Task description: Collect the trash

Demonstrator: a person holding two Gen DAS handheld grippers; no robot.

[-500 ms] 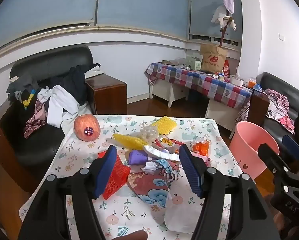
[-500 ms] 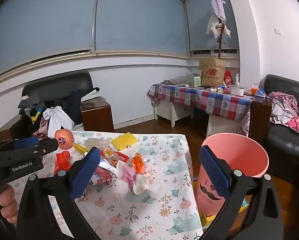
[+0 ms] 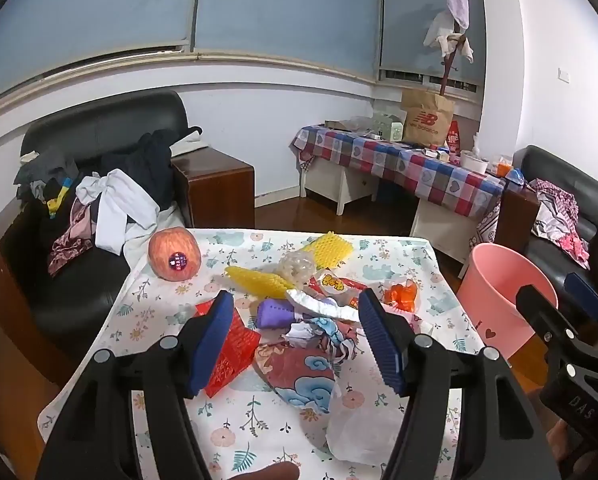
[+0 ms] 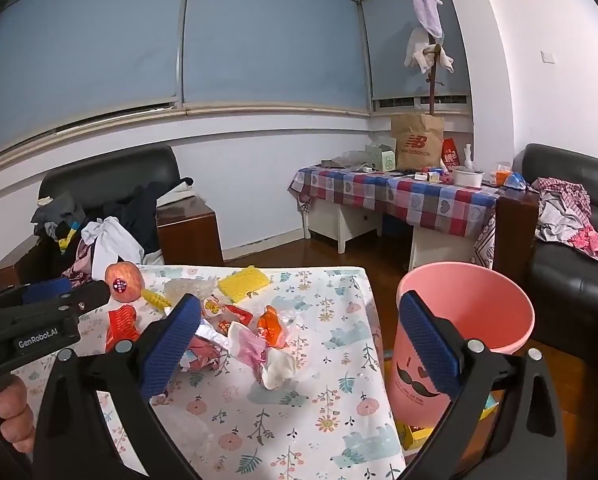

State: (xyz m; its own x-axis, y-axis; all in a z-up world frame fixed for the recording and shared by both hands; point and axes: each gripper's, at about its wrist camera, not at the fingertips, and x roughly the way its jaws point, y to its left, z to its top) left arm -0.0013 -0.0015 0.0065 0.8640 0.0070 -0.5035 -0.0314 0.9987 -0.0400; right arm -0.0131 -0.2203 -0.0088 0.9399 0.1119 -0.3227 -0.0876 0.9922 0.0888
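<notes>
Wrappers [image 3: 299, 320] lie heaped mid-bench [image 3: 259, 420], under the left hand-held gripper [image 3: 295, 340], whose jaws are spread and empty. Off the bench's right edge, the right hand-held gripper [image 4: 299, 344] hangs equally spread before the pink bin [image 4: 475, 312]. An apple [image 3: 174, 254] sits at the far left corner.

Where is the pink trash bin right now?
The pink trash bin stands on the floor just off the right edge of the floral table, in front of the black armchair; the left wrist view shows it at right, beyond the table corner.
</notes>
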